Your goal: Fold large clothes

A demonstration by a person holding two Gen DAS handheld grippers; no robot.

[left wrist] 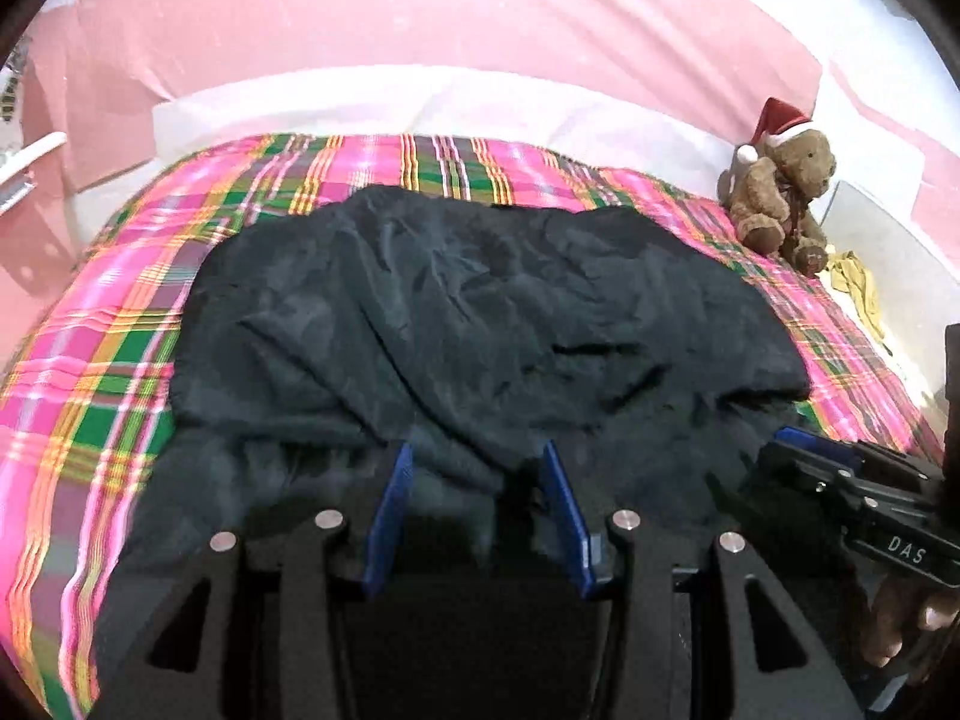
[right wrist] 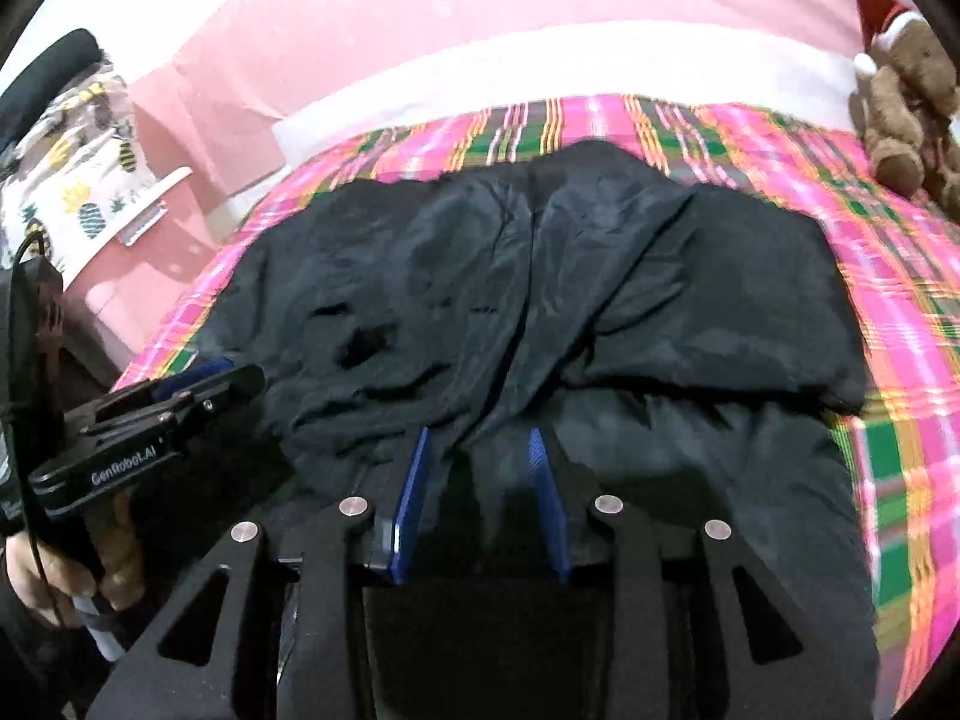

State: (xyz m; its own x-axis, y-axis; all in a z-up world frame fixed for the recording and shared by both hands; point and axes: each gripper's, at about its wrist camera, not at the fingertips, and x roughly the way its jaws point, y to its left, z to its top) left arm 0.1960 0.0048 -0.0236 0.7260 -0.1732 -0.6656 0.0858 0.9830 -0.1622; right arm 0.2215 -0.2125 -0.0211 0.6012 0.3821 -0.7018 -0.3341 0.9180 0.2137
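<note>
A large dark garment (left wrist: pixel 480 312) lies crumpled on a pink plaid bed cover (left wrist: pixel 102 372); it also fills the right wrist view (right wrist: pixel 540 288). My left gripper (left wrist: pixel 477 456) has its blue fingers apart, with a fold of the garment's near edge between them. My right gripper (right wrist: pixel 480 441) likewise has its fingers apart around a fold of the near edge. The right gripper shows at the right of the left wrist view (left wrist: pixel 804 450); the left gripper shows at the left of the right wrist view (right wrist: pixel 204 375).
A brown teddy bear (left wrist: pixel 780 192) in a red Santa hat sits at the bed's far right corner, also seen in the right wrist view (right wrist: pixel 906 96). A white pillow (left wrist: pixel 420 102) lies along the head. Pink wall behind. A pineapple-print cloth (right wrist: pixel 78 180) hangs left.
</note>
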